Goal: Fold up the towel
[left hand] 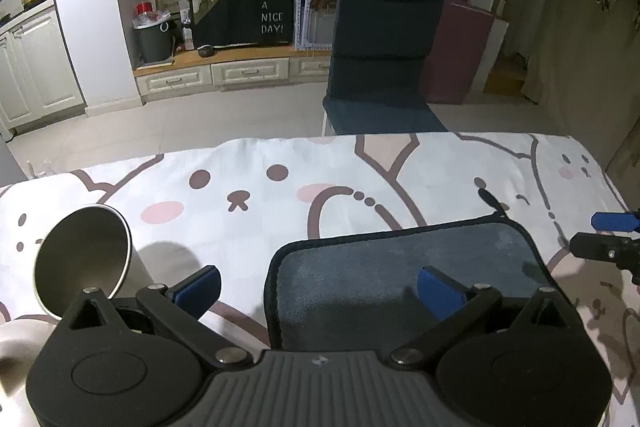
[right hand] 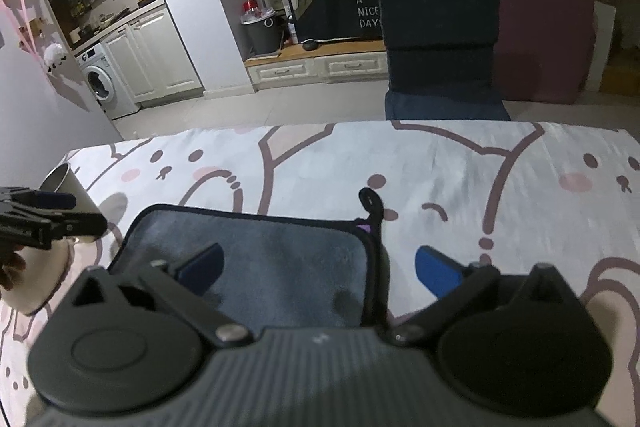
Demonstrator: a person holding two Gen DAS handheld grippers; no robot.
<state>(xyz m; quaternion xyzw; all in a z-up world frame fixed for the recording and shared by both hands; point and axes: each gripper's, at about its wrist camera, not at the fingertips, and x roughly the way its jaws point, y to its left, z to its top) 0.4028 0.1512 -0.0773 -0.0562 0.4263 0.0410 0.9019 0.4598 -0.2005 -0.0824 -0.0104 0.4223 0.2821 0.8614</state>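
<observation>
We work on a table under a rabbit-print cloth, and the towel is our landmark: a dark grey, dark-bordered rectangle lying flat, its long axis running left to right, with a hanging loop trailing off its far right corner.

Left of the towel stands a metal cup, apart from it.

Our left gripper straddles the towel's left edge, its right pad over the pile, its left pad over bare cloth. Our right gripper mirrors this at the right edge.

Both claws are spread wide and hold nothing. We judge each is equally near its own near corner, so the fold likely begins with both pinching together.
</observation>
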